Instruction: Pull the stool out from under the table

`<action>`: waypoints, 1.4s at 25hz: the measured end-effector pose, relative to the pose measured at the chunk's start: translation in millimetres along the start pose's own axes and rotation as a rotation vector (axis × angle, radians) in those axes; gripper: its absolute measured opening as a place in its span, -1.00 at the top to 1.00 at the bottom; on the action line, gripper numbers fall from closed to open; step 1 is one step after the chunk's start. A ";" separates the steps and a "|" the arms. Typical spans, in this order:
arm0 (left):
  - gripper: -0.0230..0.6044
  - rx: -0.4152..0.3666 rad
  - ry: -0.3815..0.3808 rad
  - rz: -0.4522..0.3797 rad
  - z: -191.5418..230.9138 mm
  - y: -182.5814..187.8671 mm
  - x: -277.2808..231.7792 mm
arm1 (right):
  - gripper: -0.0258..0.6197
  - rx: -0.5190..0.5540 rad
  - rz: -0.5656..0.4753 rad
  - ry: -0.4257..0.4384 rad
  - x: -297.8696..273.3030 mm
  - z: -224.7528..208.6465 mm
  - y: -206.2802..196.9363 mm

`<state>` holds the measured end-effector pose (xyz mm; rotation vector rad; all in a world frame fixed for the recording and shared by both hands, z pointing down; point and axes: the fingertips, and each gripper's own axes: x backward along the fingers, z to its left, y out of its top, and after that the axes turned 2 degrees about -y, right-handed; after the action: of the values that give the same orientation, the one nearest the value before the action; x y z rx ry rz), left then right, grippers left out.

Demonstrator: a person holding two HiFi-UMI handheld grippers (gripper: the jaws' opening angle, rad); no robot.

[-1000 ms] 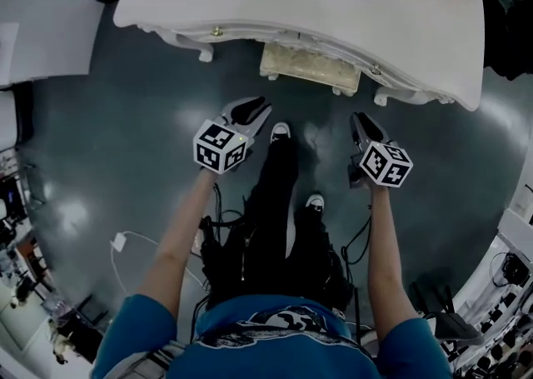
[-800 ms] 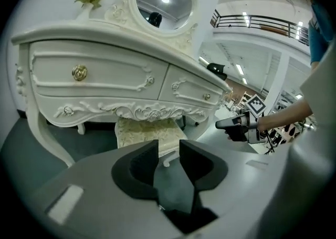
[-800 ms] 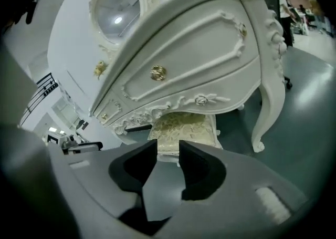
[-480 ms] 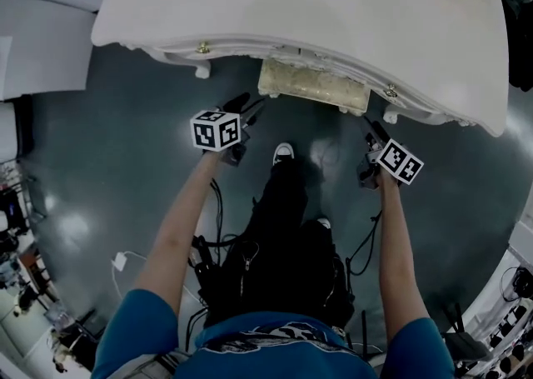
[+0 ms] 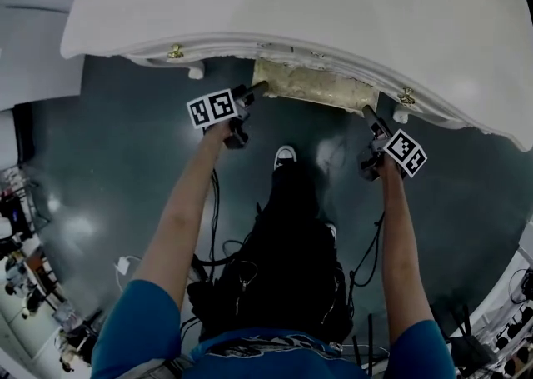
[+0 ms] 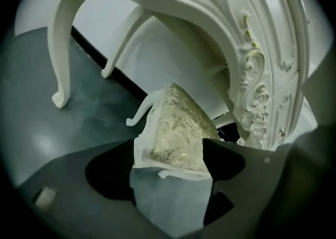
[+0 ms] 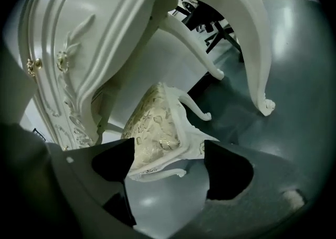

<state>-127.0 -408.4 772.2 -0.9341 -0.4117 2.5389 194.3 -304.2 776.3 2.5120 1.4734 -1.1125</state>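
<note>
Under white carved table [image 5: 291,2], gold-patterned stool [image 5: 312,86], curved legs [image 6: 56,59] flanking, grey floor [image 5: 100,161]

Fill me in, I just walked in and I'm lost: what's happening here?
A person standing at a white table reaches a gripper in each hand toward the stool tucked beneath it. The jaws of the left gripper and right gripper have just been opening; each frames a near corner of the stool without gripping it. The stool isn't pulled out yet.
</note>
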 end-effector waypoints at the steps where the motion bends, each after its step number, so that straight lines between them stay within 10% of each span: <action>1: -0.40 0.036 -0.004 -0.020 4.3 1.7 -4.1 | -0.36 -0.017 0.000 0.006 -3.5 -0.7 -0.7; 9: -0.45 0.237 -0.062 -0.079 13.0 0.5 -27.6 | -0.35 -0.112 -0.046 0.064 -16.6 12.0 1.2; 35: -0.18 0.188 -0.036 -0.099 -0.7 -8.0 -13.0 | 0.31 -0.168 -0.002 0.075 3.0 -2.8 -2.6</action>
<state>-115.3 -407.3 782.1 -0.7796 -0.2189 2.4567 194.7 -299.5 777.4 2.4625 1.5175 -0.8639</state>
